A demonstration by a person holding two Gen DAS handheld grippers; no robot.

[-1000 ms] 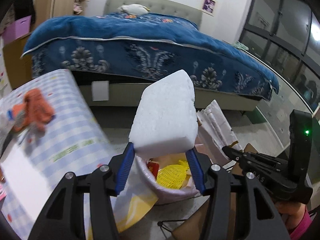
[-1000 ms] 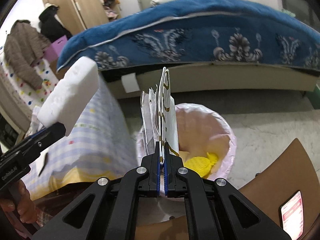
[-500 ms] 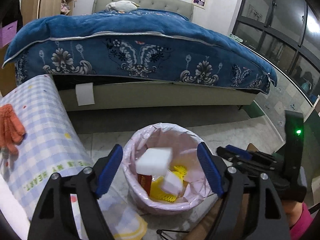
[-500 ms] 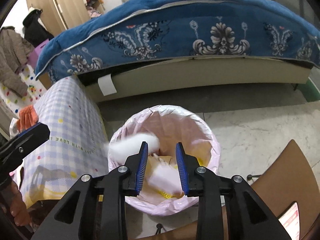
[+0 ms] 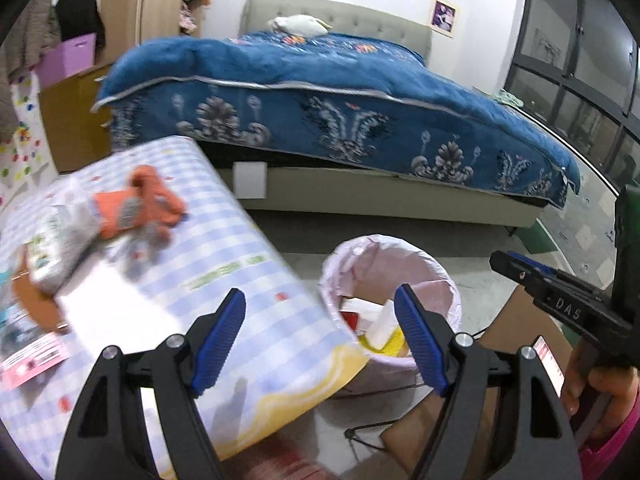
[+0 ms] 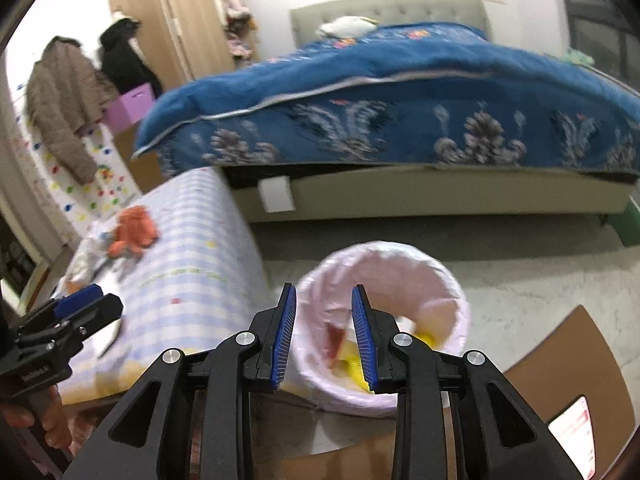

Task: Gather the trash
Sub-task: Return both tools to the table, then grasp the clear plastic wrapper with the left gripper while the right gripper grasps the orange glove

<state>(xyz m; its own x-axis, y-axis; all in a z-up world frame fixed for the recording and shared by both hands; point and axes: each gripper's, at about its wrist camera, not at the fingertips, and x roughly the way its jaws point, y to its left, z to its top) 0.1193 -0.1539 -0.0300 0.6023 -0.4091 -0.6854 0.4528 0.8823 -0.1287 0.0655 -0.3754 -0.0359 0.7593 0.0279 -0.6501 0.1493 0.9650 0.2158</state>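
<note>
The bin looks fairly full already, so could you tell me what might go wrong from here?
1. The bin stands right beside the table's hanging cloth; a low sweep of the open left gripper could snag it.
2. Scraps on the table lie partly under the orange gloves; grabbing might drag the gloves along.

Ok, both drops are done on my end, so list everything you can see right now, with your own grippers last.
Trash bin: one, pink liner, on the floor beside the table; red, yellow and white trash inside.
Table: one, blue-and-white checked cloth, left of the bin.
Orange gloves: one bundle, on the table.
Plastic packet: one, whitish, blurred, beside the gloves.
Pink leaflet: one, near table edge.
Bed: one, blue patterned quilt, behind.
Cardboard: brown, lower right.
Jackets: two, brown and black, hanging far left.
Left gripper: open, empty.
Right gripper: open, empty, above the bin.
</note>
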